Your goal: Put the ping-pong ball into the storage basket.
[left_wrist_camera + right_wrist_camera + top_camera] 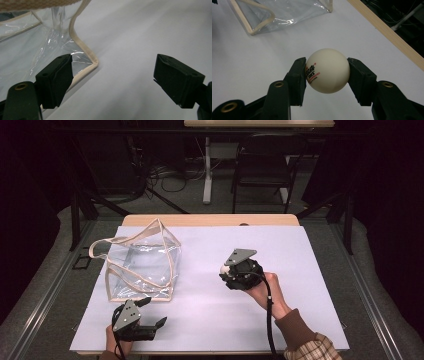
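Observation:
A white table-tennis ball (327,70) with red and black print sits clamped between the two black jaws of my right gripper (327,75), above the white sheet. From above, that right gripper (226,270) is near the table's middle with the ball (224,268) at its tip, pointing left toward a clear plastic bag (142,265) with beige trim. My left gripper (152,312) is open at the front left, just in front of the bag's near corner (93,63); nothing is between its jaws.
A white sheet (280,255) covers the wooden table (210,220). The bag's beige handles (100,247) stand up loosely at its left. Beyond the table are a dark chair (262,167), a white table leg (207,170) and cables on the floor.

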Motion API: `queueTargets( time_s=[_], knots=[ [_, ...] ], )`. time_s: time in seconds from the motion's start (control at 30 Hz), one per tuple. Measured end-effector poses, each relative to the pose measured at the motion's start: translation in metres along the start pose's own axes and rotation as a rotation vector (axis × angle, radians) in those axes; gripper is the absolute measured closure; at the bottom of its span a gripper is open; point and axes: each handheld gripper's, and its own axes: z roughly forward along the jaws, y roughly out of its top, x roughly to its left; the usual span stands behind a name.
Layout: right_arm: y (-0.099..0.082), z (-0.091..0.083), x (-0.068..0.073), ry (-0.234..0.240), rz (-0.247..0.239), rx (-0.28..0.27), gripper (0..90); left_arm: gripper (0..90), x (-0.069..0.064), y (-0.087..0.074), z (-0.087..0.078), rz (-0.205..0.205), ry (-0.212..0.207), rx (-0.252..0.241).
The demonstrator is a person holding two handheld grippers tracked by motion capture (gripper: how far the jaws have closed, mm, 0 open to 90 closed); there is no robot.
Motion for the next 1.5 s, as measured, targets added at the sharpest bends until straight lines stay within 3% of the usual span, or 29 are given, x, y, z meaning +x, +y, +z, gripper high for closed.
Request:
queueTargets(
  time_s=[1.5],
  knots=[
    [0.028,-0.018,-0.011,-0.012,-0.012,-0.020,51.2,16.1,0.000,0.000,0.001,-0.002,-0.001,-0.001]
  ],
)
